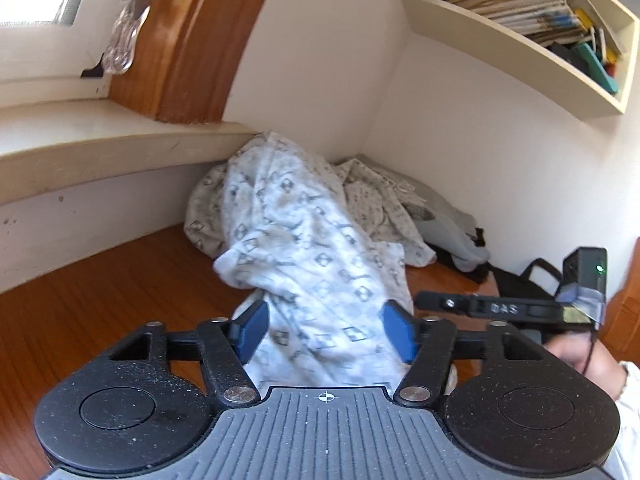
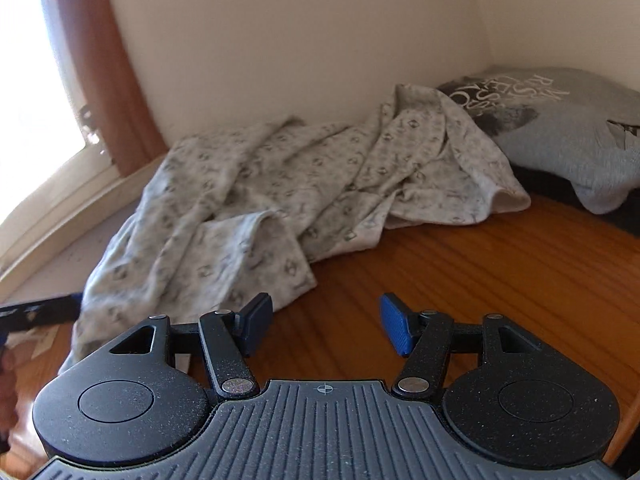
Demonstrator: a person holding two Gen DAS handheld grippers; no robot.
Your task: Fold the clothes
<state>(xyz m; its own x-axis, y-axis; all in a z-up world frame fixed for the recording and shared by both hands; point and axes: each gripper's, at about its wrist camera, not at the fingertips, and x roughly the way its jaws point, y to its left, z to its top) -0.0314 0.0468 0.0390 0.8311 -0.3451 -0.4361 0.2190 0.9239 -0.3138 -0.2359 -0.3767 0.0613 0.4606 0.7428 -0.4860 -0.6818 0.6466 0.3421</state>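
Observation:
A white garment with a grey square print (image 1: 304,240) lies crumpled on the wooden table (image 2: 480,272), running from the wall corner toward me. In the left wrist view, one end of it lies between the blue pads of my left gripper (image 1: 328,330). The jaws stand wide and I see no squeeze on the cloth. In the right wrist view the same garment (image 2: 260,184) spreads across the back left. My right gripper (image 2: 326,326) is open over bare wood with nothing between its pads; its left pad is next to the cloth's near edge.
A grey printed T-shirt (image 2: 560,132) is heaped in the back right corner, with dark clothes (image 1: 520,280) beside it. A window sill (image 1: 100,140) and brown curtain (image 1: 188,40) line the left. A shelf of books (image 1: 540,12) hangs on the wall. A hand (image 1: 576,352) shows at right.

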